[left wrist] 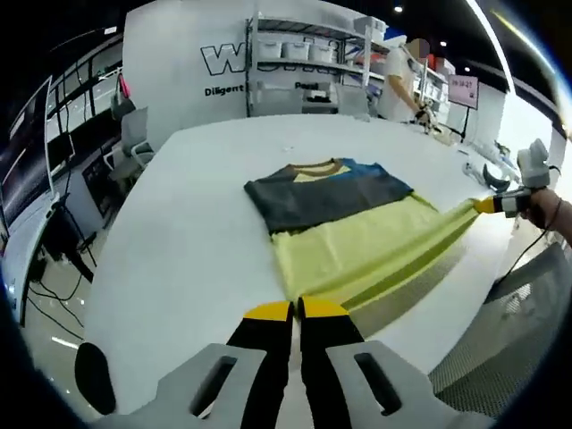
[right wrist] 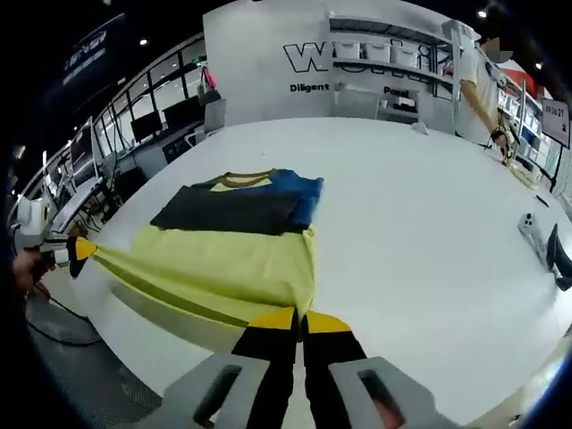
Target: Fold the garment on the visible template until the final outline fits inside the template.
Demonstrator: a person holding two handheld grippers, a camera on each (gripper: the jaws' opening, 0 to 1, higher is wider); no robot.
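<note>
Garment [left wrist: 344, 228] lies on the white surface [left wrist: 188, 232], partly folded: dark grey and blue upper part with a yellow-brown collar lies flat, the yellow lower part is stretched between the two grippers and lifted at its near edge. No separate template outline can be made out under it.

Left gripper [left wrist: 296, 309], left gripper view: yellow-tipped black jaws closed together on one corner of the yellow hem. The other gripper [left wrist: 502, 203] comes in from the right of that view, held by a hand [left wrist: 547, 211], pinching the opposite corner, fabric taut between them.

Right gripper [right wrist: 299, 319], right gripper view: jaws pressed together on the yellow fabric's corner. The other gripper [right wrist: 73, 249] sits at the left edge there, gripping the far corner off the surface's edge.

Phone-like object [right wrist: 534, 231] lies on the surface to the right, well apart from the garment. A person [right wrist: 478, 85] stands at the far end near the shelves [right wrist: 384, 58].
</note>
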